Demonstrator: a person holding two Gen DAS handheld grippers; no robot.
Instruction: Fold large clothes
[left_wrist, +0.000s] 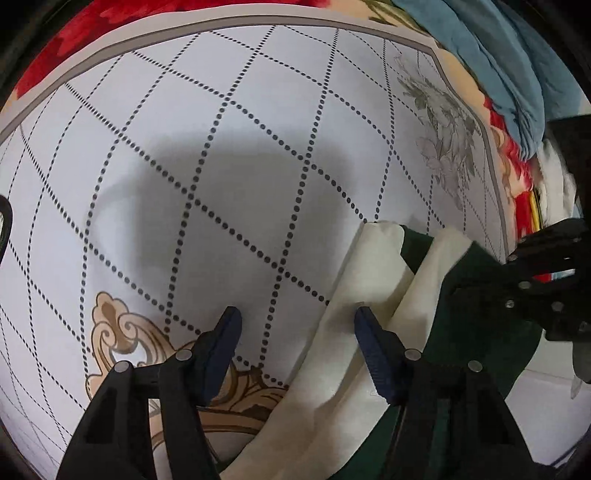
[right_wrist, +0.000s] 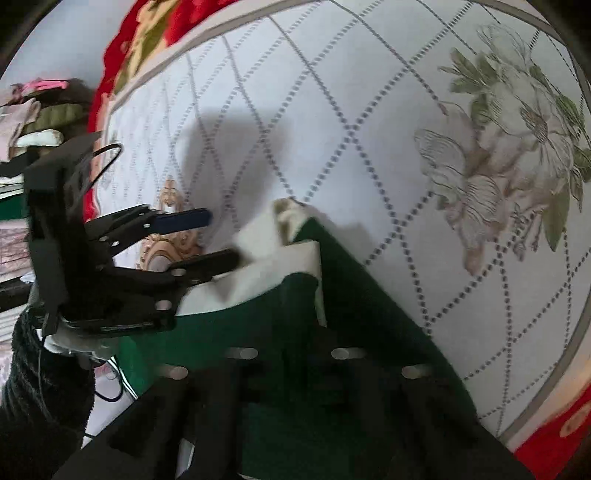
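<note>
A dark green and cream garment (left_wrist: 373, 295) lies bunched on the white quilted bed sheet (left_wrist: 221, 147); it also shows in the right wrist view (right_wrist: 295, 288). My left gripper (left_wrist: 297, 317) is open, its blue-padded fingers (left_wrist: 225, 332) spread, the right one resting on the cream fold. It also shows in the right wrist view (right_wrist: 218, 236). My right gripper (right_wrist: 291, 332) is pressed into the green cloth, which covers its fingertips, so the jaws look closed on the fabric. Its black body (left_wrist: 546, 284) shows in the left wrist view.
A red floral blanket (left_wrist: 110, 22) borders the sheet. A blue cloth pile (left_wrist: 498, 66) lies at the far right. More clothes (right_wrist: 37, 110) are heaped at the left. A printed flower (right_wrist: 517, 147) marks the sheet.
</note>
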